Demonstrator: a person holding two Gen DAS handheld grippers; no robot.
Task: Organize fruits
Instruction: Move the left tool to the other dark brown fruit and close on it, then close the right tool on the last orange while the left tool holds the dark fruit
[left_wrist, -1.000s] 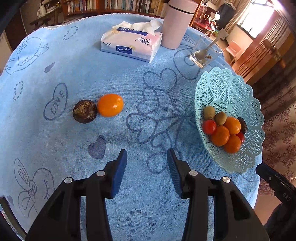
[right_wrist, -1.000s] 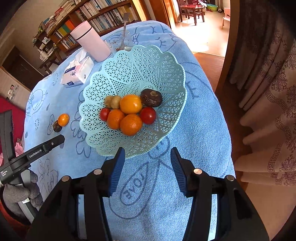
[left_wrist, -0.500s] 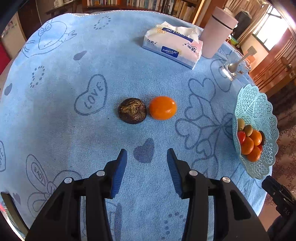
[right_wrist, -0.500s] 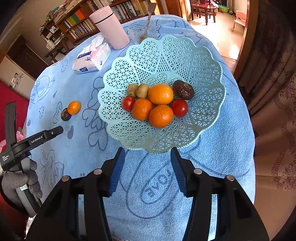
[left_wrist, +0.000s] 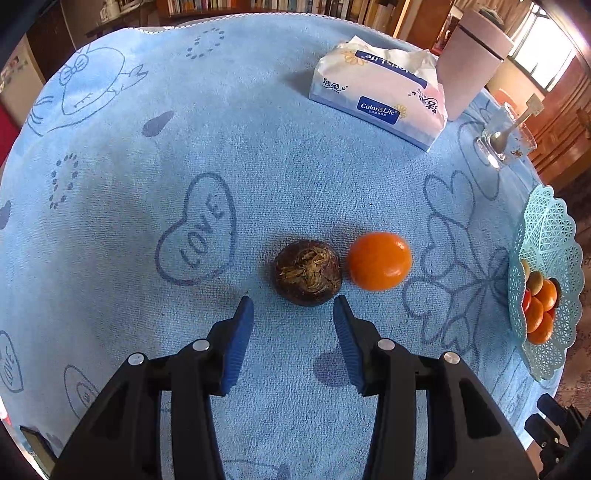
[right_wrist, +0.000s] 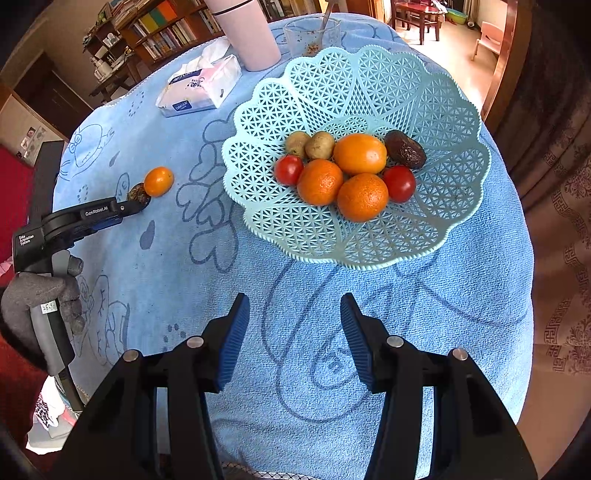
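A dark brown wrinkled fruit lies on the blue cloth with an orange close on its right. My left gripper is open, its fingertips just short of the brown fruit, one on each side. The light blue lattice basket holds several fruits: oranges, tomatoes, small green-brown fruits and a dark fruit. My right gripper is open and empty over the cloth, just in front of the basket. The basket also shows at the right edge of the left wrist view.
A tissue pack, a pink tumbler and a glass with a spoon stand at the far side of the round table. The table edge drops off to the right of the basket. A bookshelf stands behind.
My left gripper has moved forward and left, closing in on the brown fruit. My right gripper has drawn closer to the basket. Both grippers stay open.
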